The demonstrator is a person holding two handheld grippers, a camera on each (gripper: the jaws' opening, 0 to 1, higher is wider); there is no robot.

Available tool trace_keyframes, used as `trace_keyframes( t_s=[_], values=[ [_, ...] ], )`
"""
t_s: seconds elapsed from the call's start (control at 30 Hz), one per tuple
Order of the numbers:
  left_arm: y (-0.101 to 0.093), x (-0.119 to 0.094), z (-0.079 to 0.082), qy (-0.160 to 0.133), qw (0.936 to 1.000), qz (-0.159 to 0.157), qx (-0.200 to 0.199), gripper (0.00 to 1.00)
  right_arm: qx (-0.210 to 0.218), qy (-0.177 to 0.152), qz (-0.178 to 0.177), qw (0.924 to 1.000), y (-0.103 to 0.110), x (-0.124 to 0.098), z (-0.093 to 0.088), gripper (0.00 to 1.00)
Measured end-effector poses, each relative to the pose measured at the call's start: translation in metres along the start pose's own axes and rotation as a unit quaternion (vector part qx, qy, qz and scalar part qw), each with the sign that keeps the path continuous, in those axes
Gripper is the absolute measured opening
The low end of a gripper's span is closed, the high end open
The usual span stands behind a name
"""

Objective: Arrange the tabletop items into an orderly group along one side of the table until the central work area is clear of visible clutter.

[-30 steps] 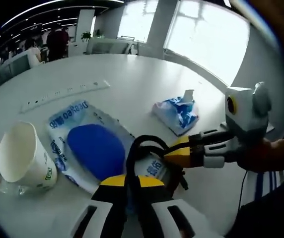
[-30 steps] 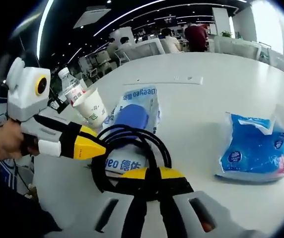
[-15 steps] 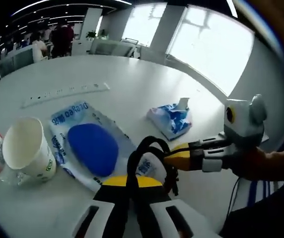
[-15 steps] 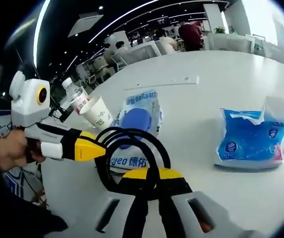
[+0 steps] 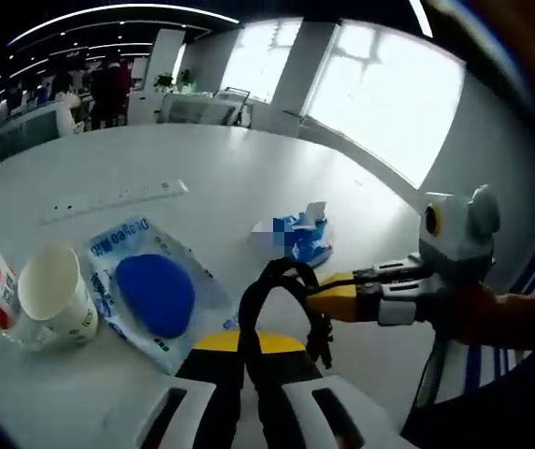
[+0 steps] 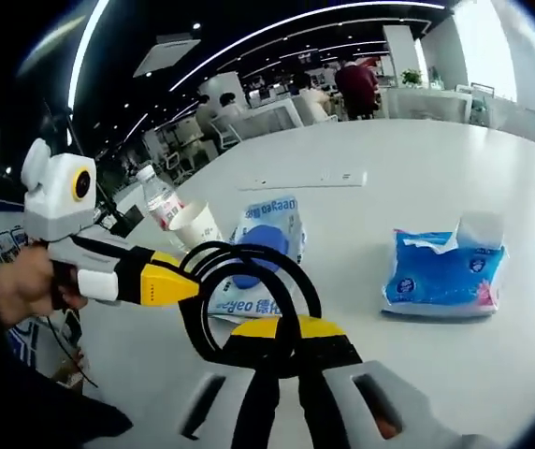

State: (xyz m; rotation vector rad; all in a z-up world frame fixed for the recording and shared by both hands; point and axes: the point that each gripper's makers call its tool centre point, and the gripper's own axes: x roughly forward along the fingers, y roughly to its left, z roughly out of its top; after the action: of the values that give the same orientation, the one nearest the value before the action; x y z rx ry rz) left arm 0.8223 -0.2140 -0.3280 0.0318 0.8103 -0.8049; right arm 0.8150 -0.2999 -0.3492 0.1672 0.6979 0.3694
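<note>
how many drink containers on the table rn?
2, side by side: a white paper cup and, touching it on the far side from the blue wipes pack, a clear plastic bottle with a red label. Others may sit out of frame.

Two tong-mounted views from above the white table (image 5: 249, 168), facing inward, sharing the cable loop (image 6: 239, 281) up close.

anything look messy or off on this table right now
Mostly the tissue pack: its top is torn open, with a tissue sticking up. It lies alone, apart from the paper cup, bottle and wipes pack clustered together. Both grippers pinch a coiled black cable above the table. Nothing looks spilled.
</note>
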Motion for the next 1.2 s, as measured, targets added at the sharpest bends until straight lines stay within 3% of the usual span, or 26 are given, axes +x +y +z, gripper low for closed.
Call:
trace_keyframes(
  t_s=[0.3,0.6,0.7,1.2],
  values=[
    [-0.033,0.011,0.002,0.012,0.9991,-0.027,0.032,0.01,0.024,-0.011,-0.031,0.9992,-0.02,-0.031,-0.009,0.0],
    [-0.051,0.032,-0.002,0.028,0.998,-0.051,0.023,0.01,0.033,0.007,-0.065,0.9973,-0.042,-0.047,-0.021,0.0],
    [-0.054,0.043,-0.006,0.041,0.9974,-0.059,0.002,0.01,0.035,0.014,-0.07,0.9968,-0.048,-0.049,-0.023,0.0],
    [-0.057,0.073,-0.022,0.085,0.9952,-0.049,0.002,0.01,0.071,0.059,-0.089,0.9917,-0.068,-0.041,-0.051,0.0]
  ],
)
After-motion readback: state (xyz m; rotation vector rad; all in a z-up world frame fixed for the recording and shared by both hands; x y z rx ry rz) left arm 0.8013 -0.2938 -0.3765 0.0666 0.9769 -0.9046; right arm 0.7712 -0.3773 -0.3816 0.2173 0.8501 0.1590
